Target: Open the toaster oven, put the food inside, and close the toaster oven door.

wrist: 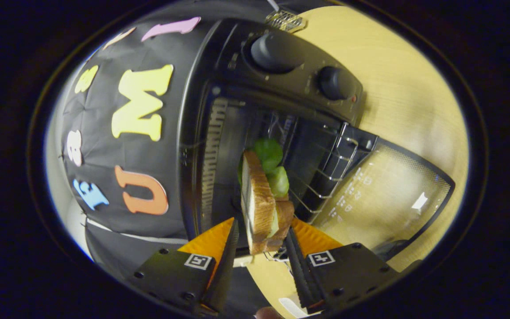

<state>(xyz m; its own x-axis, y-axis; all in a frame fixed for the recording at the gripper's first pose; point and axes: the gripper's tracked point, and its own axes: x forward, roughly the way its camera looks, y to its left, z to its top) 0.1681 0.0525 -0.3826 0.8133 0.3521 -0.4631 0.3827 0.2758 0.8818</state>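
Tool [261, 248] clenched on sandwich [264, 208], both fingers pressing its sides; sandwich w/ green leaf sits between fingers, far end reaching into toaster oven [255, 115] cavity just ahead; oven door [383, 195] open, lying beside wire rack [326, 173]; wooden counter [405, 88] beyond.

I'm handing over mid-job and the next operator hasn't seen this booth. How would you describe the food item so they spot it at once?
Find the black toaster oven on the pale wooden table, its glass door swung open. In front of its open cavity, a sandwich sits between the gripper fingers, which look slightly apart from it. It is the only food: toasted bread slices with green lettuce sticking out toward the wire rack.
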